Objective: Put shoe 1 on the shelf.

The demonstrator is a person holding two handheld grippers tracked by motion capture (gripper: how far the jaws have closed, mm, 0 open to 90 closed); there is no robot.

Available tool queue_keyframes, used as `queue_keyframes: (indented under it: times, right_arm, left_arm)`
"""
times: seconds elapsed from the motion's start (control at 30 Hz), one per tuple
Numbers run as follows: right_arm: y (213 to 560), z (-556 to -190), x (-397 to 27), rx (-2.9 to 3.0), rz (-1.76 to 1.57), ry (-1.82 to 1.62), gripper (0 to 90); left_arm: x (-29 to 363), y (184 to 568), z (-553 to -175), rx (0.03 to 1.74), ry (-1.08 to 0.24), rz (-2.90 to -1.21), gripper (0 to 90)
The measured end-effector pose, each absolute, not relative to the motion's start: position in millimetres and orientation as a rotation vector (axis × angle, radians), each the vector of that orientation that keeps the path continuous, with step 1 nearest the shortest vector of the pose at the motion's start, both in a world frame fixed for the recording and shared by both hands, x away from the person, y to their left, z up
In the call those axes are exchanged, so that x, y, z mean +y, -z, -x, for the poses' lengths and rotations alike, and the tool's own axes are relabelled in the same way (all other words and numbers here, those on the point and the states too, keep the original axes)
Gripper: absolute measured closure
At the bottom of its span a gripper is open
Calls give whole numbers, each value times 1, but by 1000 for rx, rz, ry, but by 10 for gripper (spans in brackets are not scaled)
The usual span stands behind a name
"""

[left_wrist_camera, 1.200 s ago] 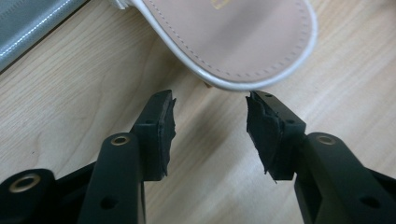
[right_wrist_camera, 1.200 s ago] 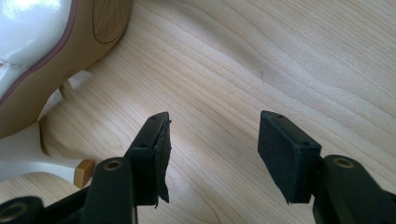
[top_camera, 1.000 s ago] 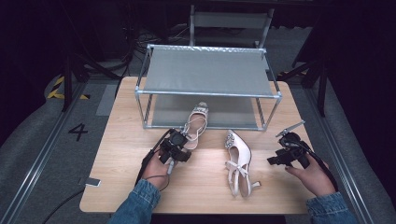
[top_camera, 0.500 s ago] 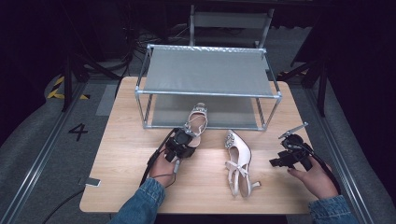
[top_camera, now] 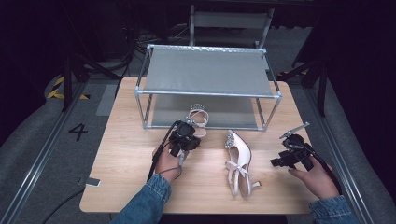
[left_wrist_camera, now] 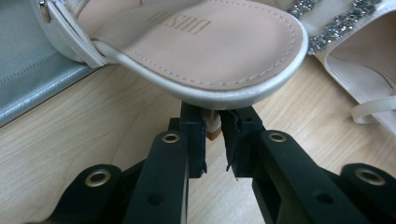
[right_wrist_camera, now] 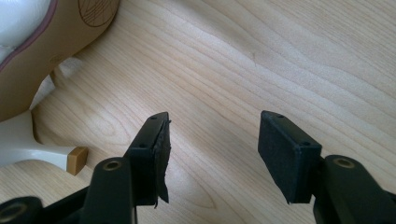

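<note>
A white high-heeled sandal (top_camera: 198, 115) (left_wrist_camera: 210, 42) stands at the front of the metal shoe rack (top_camera: 208, 94), toe toward the lower shelf. My left gripper (top_camera: 186, 135) (left_wrist_camera: 213, 140) sits just behind it. Its jaws have just been closing and now pinch the thin heel (left_wrist_camera: 213, 128) under the sole. The second white sandal (top_camera: 238, 158) (right_wrist_camera: 42, 51) lies on its side in the middle of the table, with its jewelled front (left_wrist_camera: 336, 28) beside the first one. My right gripper (top_camera: 279, 161) (right_wrist_camera: 212, 140) hovers open over bare wood to its right, close to that shoe's tan-tipped heel (right_wrist_camera: 37, 151).
The rack has two grey fabric shelves and takes up the back half of the wooden table (top_camera: 126, 140). A cable trails from each gripper. Dark floor with a yellow-marked rail lies to the left of the table.
My left gripper has moved forward a little toward the rack and its jaws have narrowed around the sandal's heel. The right gripper and the second sandal have stayed put.
</note>
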State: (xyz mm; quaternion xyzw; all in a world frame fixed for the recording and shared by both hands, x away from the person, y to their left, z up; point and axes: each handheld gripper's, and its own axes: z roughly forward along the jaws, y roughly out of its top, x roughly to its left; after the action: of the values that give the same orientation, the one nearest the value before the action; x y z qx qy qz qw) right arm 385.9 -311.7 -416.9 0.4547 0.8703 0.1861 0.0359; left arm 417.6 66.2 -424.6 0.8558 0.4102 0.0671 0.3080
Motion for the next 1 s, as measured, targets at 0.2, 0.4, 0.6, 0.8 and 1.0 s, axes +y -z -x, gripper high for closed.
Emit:
queue_keyframes:
  times: [0.2,0.4,0.6,0.8,1.0]
  right_arm:
    - [417,-387,-313,2676,-1399,-570,440]
    - [419,-388,-311,2680,-1399,-563,440]
    - [421,-389,-311,2685,-1401,-557,439]
    - [421,-389,-310,2694,-1402,-563,438]
    - [420,-389,-312,2693,-1401,-574,437]
  left_arm:
    - [65,422,-428,1130,-210,-2256,797]
    - [63,416,-445,1143,-245,-2257,799]
    - [62,417,-465,1169,-228,-2221,800]
    - [59,424,-488,1202,-226,-2191,801]
    - [53,428,-498,1218,-266,-2211,801]
